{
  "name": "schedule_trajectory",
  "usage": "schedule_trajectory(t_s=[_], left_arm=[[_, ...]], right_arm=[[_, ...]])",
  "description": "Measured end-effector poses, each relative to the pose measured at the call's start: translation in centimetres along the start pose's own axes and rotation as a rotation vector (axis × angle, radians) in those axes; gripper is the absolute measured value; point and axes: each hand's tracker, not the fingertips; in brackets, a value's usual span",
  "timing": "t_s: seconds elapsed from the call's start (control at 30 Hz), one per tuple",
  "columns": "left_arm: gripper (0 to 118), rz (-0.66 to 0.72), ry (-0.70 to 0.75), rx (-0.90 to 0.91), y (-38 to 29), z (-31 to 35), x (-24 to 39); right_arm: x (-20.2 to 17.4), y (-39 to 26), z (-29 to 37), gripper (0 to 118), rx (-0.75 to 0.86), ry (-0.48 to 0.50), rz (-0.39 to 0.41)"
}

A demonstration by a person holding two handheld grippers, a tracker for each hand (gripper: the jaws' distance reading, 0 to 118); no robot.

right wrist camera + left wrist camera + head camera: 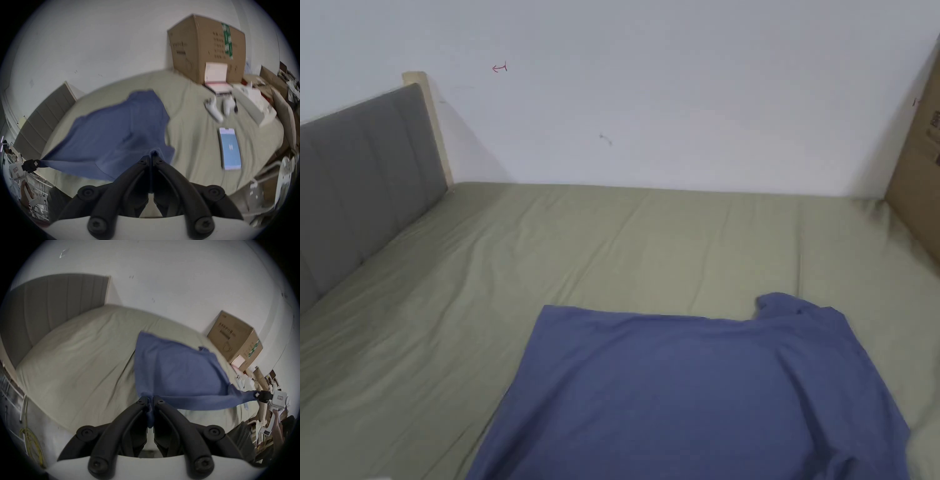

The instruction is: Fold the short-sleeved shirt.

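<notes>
Now the blue shirt [700, 394] lies at the bottom of the head view, spread on the green bed [487, 312]. The left gripper [150, 398] has its jaws closed on one near corner, and the right gripper [151, 158] has its jaws closed on the other. The near edge is pulled tight between them. It looks like the laying-flat step; next, the held edge likely needs lowering gently. Both gripper views are blurry, and the shirt's near part is cut off in the head view.
</notes>
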Motion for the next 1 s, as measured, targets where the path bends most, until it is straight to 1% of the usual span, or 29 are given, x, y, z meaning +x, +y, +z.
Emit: schedule_trajectory(t_s=[0.03, 0.07, 0.13, 0.17, 0.2, 0.23, 0.27, 0.3, 0.33, 0.4, 0.43, 0.53, 0.6, 0.63, 0.7, 0.73, 0.77, 0.8, 0.83, 0.87, 0.9, 0.93, 1.0], left_arm=[[5, 0.013, 0.027, -0.024, -0.6, -0.4, -0.2], [5, 0.01, 0.026, -0.039, -1.1, -0.7, -0.4], [5, 0.0, 0.024, -0.046, -1.5, -1.2, -0.9], [5, 0.003, 0.025, -0.046, -1.6, -1.4, -1.0], [5, 0.004, 0.026, -0.046, -1.8, -1.5, -0.9], [6, 0.009, 0.03, -0.059, -1.8, -1.8, -1.0], [16, 0.014, 0.036, -0.078, -1.7, -2.1, -1.2], [30, -0.002, 0.062, -0.08, -1.7, -2.2, -1.2], [39, -0.038, 0.086, -0.067, -1.8, -1.7, -0.7], [57, -0.083, 0.118, -0.039, -1.6, -0.8, -0.2], [62, -0.104, 0.127, -0.019, -1.3, -0.1, 0.2], [64, -0.174, 0.128, 0.107, -0.3, 3.2, 2.2], [65, -0.22, 0.14, 0.224, 0.5, 5.7, 4.1], [66, -0.238, 0.109, 0.287, 0.9, 7.2, 5.3], [66, -0.257, 0.098, 0.383, 1.6, 9.3, 7.4], [66, -0.278, 0.081, 0.422, 2.1, 10.3, 8.7], [66, -0.297, 0.071, 0.455, 2.4, 11.1, 9.8], [65, -0.309, 0.069, 0.473, 2.7, 11.6, 10.6], [65, -0.32, 0.069, 0.497, 2.9, 12.1, 11.5], [65, -0.316, 0.077, 0.507, 3.2, 12.2, 12.3], [62, -0.319, 0.07, 0.507, 3.3, 12.4, 12.7], [55, -0.326, 0.039, 0.508, 3.5, 12.5, 13.0], [12, -0.316, 0.033, 0.5, 3.8, 12.0, 13.5]], right_arm=[[0.6, -0.7, -0.5, 3, -0.03, 0.022, -0.038], [0.8, -1.1, -1.0, 3, -0.063, 0.017, -0.037], [1.0, -1.7, -1.5, 3, -0.076, -0.024, -0.026], [1.1, -1.8, -1.8, 3, -0.112, -0.019, -0.024], [1.2, -1.9, -1.9, 6, -0.12, -0.011, -0.022], [2.1, -2.3, -2.6, 19, -0.126, -0.023, -0.014], [2.2, -2.4, -2.7, 50, -0.139, -0.061, 0.009], [2.3, -2.5, -2.7, 69, -0.14, -0.086, 0.036], [2.4, -2.7, -2.5, 73, -0.129, -0.1, 0.046], [2.8, -2.8, -1.7, 73, -0.117, -0.094, 0.055], [2.9, -2.6, -1.3, 73, -0.108, -0.096, 0.056], [1.8, -1.8, 1.2, 73, 0.009, -0.057, 0.067], [0.4, -0.9, 3.2, 73, 0.137, -0.009, 0.078], [-1.0, -0.6, 4.5, 73, 0.191, 0.025, 0.103], [-3.1, 0.1, 6.1, 73, 0.281, 0.06, 0.154], [-4.2, 0.4, 6.9, 73, 0.328, 0.099, 0.188], [-5.6, 0.8, 7.5, 73, 0.347, 0.115, 0.229], [-6.7, 1.0, 7.8, 72, 0.36, 0.103, 0.255], [-7.6, 1.3, 8.1, 72, 0.367, 0.114, 0.278], [-8.4, 1.5, 8.3, 70, 0.37, 0.147, 0.294], [-9.0, 1.6, 8.1, 66, 0.375, 0.182, 0.276], [-9.4, 1.7, 8.0, 60, 0.376, 0.212, 0.251], [-10.2, 1.9, 7.6, 23, 0.361, 0.194, 0.255]])
